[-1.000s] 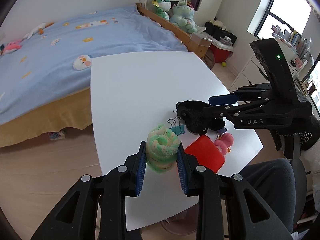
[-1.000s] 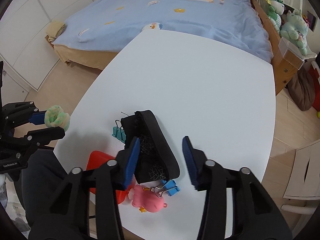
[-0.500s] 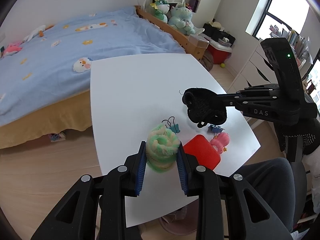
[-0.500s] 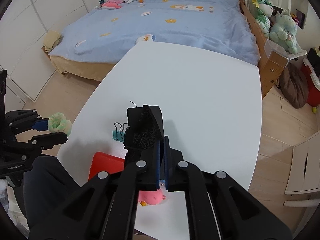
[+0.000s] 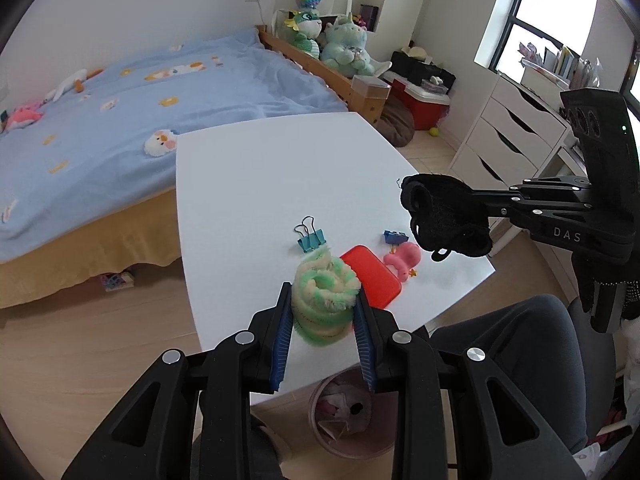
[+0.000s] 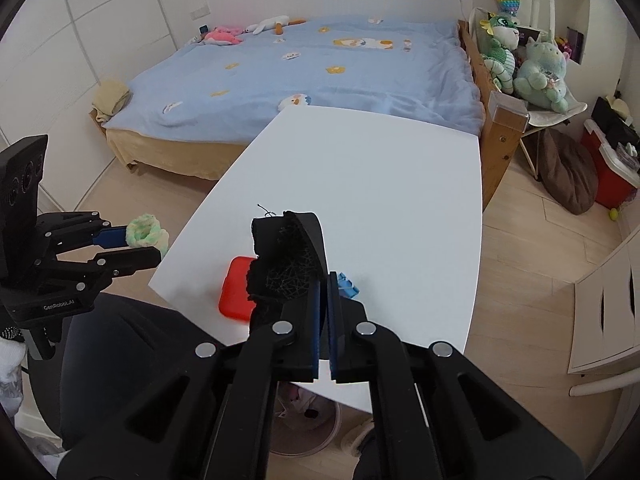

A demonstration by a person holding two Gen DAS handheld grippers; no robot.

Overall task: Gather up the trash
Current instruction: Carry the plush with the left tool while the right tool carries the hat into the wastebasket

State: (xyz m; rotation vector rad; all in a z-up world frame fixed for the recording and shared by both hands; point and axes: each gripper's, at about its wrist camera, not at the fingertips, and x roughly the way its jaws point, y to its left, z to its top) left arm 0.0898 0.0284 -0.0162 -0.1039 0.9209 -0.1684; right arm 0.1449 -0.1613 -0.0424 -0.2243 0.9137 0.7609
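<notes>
Seen from the left wrist, the left gripper (image 5: 324, 312) has its jaws clamped on a fuzzy green-and-cream roll (image 5: 323, 300) above the near edge of the white bench (image 5: 260, 184); a teal binder clip (image 5: 310, 236), red case (image 5: 372, 276) and pink toy (image 5: 404, 260) lie there, a waste bin (image 5: 348, 416) below. From the right wrist, the right gripper (image 6: 323, 280) has its jaws pressed together on a black mesh piece (image 6: 288, 256), held above the bench

Bedroom, daylight, white walls.
White table (image 6: 400, 184) beside a bed (image 6: 320, 76) with blue cover; light wood floor (image 5: 80, 340); window (image 5: 532, 20) at right above white drawers (image 5: 508, 136); plush toys (image 5: 344, 46) by the bed's wooden frame; white wardrobe doors (image 6: 80, 20).
</notes>
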